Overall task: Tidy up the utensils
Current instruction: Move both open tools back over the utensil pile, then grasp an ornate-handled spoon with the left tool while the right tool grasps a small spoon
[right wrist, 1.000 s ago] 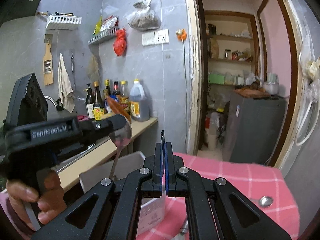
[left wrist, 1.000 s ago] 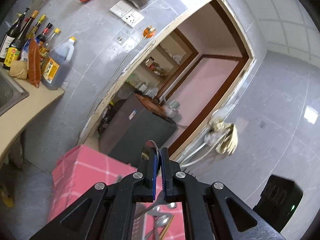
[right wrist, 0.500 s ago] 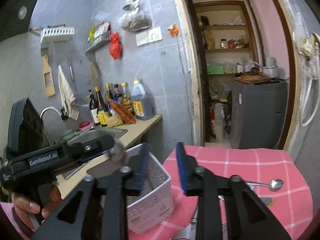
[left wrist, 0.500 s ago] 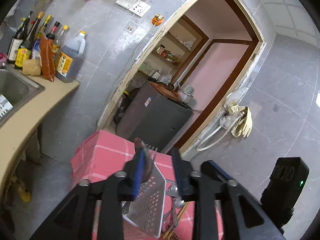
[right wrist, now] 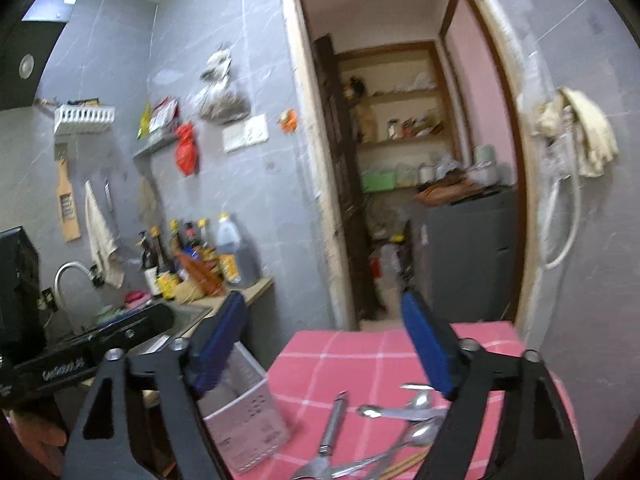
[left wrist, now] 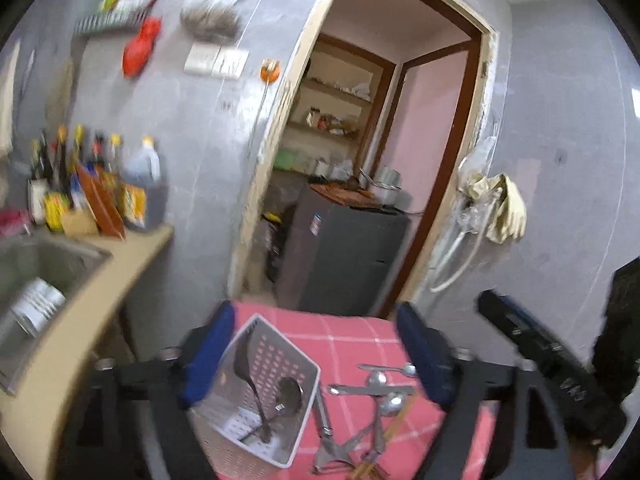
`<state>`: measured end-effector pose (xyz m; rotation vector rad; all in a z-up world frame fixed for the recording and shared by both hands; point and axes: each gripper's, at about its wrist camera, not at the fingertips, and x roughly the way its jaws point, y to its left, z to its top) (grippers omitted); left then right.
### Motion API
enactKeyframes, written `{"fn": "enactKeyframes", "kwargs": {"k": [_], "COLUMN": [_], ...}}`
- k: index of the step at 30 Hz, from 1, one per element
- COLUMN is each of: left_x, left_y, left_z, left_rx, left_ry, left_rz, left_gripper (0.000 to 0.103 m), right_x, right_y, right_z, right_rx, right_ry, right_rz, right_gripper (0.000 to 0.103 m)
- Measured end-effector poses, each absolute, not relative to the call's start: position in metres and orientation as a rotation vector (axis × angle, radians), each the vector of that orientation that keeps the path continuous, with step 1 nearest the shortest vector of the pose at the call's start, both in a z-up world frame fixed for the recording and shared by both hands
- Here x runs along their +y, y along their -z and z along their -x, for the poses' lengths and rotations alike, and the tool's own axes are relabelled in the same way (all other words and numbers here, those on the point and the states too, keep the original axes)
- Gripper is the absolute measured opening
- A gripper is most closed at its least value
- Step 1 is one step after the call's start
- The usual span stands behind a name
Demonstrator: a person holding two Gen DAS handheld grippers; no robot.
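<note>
Your left gripper and right gripper both hang above the pink checked surface, jaws opening and wide apart, nothing between the pads. Around you: a row of sauce bottles on the far-left counter, a sink beside them, and a grey cabinet inside the doorway beyond the surface; nothing stands between your jaws and the utensils. The left wrist view looks down into the white perforated basket, where a dark ladle and a spoon lie; the right wrist view shows only the basket's outer wall, plus the tap and your hand on the left gripper. The loose utensils, spoons and a peeler-like tool among them, lie in a heap on the surface right of the basket, below and near the right-hand pad in each view.
</note>
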<state>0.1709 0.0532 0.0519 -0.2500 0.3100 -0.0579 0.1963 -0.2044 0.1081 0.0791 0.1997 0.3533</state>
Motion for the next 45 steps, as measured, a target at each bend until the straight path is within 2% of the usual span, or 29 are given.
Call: {"fn": "enactKeyframes", "kwargs": {"k": [2, 6, 16, 31, 32, 34, 36, 39, 41, 45], "left_x": [0.036, 0.01, -0.041, -0.104, -0.106, -0.108, -0.109, -0.11, -0.109, -0.106], "left_y": [-0.057, -0.058, -0.039, 0.028, 0.034, 0.047, 0.059, 0.078, 0.091, 0.114], "left_z": [-0.165, -0.159, -0.164, -0.226, -0.232, -0.246, -0.258, -0.275, -0.289, -0.308], "left_rx": [0.28, 0.26, 0.271, 0.469, 0.489, 0.535, 0.575, 0.656, 0.729, 0.843], "left_ry": [0.022, 0.008, 0.021, 0.114, 0.123, 0.132, 0.141, 0.143, 0.142, 0.146], "left_rz": [0.177, 0.123, 0.116, 0.108, 0.118, 0.138, 0.158, 0.17, 0.183, 0.214], "left_gripper": [0.098, 0.101, 0.102, 0.102, 0.102, 0.102, 0.1, 0.086, 0.073, 0.058], "right_x": [-0.218, -0.243, -0.307, -0.385, -0.388, -0.389, -0.389, -0.385, -0.381, -0.372], "right_y": [-0.113, -0.114, -0.088, 0.003, 0.009, 0.021, 0.033, 0.05, 0.06, 0.081], "right_z": [-0.19, -0.177, -0.183, -0.252, -0.259, -0.269, -0.284, -0.301, -0.312, -0.336], "right_rx": [0.169, 0.13, 0.21, 0.475, 0.49, 0.519, 0.558, 0.613, 0.649, 0.723], "right_ry": [-0.331, -0.284, -0.213, -0.237, -0.246, -0.26, -0.274, -0.291, -0.3, -0.32], "right_rz": [-0.07, -0.037, -0.029, -0.186, -0.199, -0.215, -0.226, -0.245, -0.256, -0.287], "right_gripper": [0.094, 0.102, 0.102, 0.1, 0.099, 0.086, 0.078, 0.065, 0.053, 0.045]}}
